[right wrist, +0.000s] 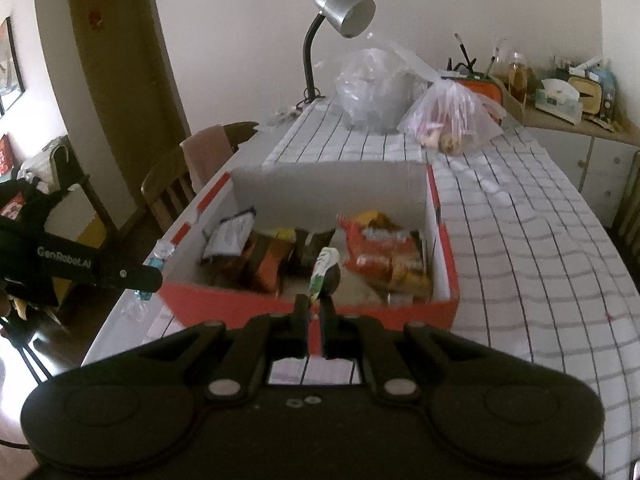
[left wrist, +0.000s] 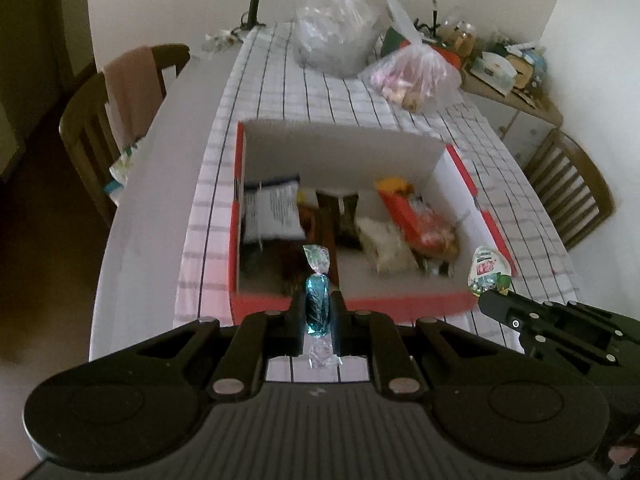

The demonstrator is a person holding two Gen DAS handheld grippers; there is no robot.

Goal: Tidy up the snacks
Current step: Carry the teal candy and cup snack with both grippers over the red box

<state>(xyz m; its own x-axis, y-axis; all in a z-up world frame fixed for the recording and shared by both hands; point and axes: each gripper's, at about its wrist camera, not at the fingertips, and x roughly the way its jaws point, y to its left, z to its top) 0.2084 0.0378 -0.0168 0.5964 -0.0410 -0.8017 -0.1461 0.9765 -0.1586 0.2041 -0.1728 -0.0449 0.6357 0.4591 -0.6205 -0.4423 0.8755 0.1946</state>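
Note:
A red cardboard box (left wrist: 352, 303) (right wrist: 304, 308) with white inner walls stands on the checked tablecloth and holds several snack packets (left wrist: 416, 216) (right wrist: 384, 252). My left gripper (left wrist: 318, 300) is shut on a blue twist-wrapped candy (left wrist: 317, 304), held above the box's near wall; that candy also shows in the right wrist view (right wrist: 158, 258). My right gripper (right wrist: 315, 304) is shut on a small white and green snack packet (right wrist: 325, 270) (left wrist: 486, 274), held near the box's front right corner. The right gripper (left wrist: 494, 294) shows from the side in the left wrist view.
Two clear plastic bags (left wrist: 336, 28) (left wrist: 416, 72) lie at the far end of the table, beside a silver desk lamp (right wrist: 340, 12). Wooden chairs stand left (left wrist: 116, 120) and right (left wrist: 572, 184). A cluttered cabinet (right wrist: 568, 100) lines the wall at the right.

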